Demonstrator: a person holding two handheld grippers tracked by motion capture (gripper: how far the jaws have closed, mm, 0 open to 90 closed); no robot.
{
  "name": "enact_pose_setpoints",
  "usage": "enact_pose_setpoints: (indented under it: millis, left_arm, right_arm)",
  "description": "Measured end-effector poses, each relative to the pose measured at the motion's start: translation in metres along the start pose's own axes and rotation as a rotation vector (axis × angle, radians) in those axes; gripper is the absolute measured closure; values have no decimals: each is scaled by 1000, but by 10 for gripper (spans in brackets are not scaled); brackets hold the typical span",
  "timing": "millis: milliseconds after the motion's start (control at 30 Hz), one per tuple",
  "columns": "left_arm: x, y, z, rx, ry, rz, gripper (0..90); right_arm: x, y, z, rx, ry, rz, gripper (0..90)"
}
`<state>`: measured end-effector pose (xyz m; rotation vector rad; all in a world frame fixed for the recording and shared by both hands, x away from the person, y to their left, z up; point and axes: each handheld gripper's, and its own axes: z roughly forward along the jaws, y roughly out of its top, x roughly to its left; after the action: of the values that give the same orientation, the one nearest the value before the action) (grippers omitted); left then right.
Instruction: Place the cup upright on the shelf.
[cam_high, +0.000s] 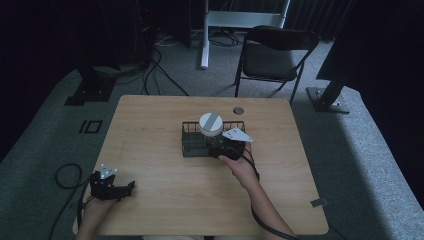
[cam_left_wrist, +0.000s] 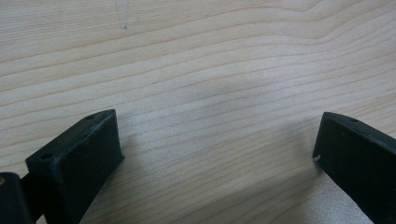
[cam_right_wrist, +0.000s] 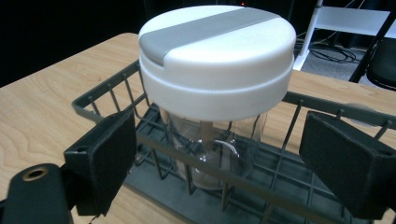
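Observation:
A clear jar (cam_right_wrist: 212, 149) with a white and grey lid (cam_right_wrist: 217, 56) stands upright inside a dark wire basket (cam_right_wrist: 116, 88) near the table's middle. In the high view the lid (cam_high: 211, 123) sits at the basket's (cam_high: 190, 142) right end. My right gripper (cam_high: 226, 144) is just in front of the basket, and its jaws stand open on either side of the jar without touching it (cam_right_wrist: 219, 158). My left gripper (cam_high: 120, 190) rests low over bare wood near the front left corner, open and holding nothing (cam_left_wrist: 219, 144).
The wooden table (cam_high: 165, 190) has a round cable hole (cam_high: 238, 110) at its back edge. A folding chair (cam_high: 272, 55) and stand legs are on the carpet beyond. Cables trail off the left (cam_high: 67, 175) and front right.

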<state>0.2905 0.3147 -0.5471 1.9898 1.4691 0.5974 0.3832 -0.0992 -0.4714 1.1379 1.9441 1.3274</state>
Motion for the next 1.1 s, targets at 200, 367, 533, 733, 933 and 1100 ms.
enact_pose_setpoints:
  millis: [200, 367, 533, 733, 933, 1100]
  left_arm:
    - [0, 0, 0, -1, 0, -1, 12]
    - [0, 0, 0, 0, 0, 0, 12]
    - [0, 0, 0, 0, 0, 1, 12]
    - [0, 0, 0, 0, 0, 0, 12]
    - [0, 0, 0, -1, 0, -1, 12]
    - [0, 0, 0, 0, 0, 1, 12]
  right_arm:
    - [-1, -1, -10, -11, 11, -9, 111]
    - [-2, -3, -17, -15, 8, -13, 111]
    - [-5, -7, -24, -19, 4, -13, 111]
    - [-14, -16, -35, -19, -9, -12, 111]
    - [-24, -23, -49, -30, -26, -10, 111]
    - [-29, -31, -56, -24, -33, -7, 111]
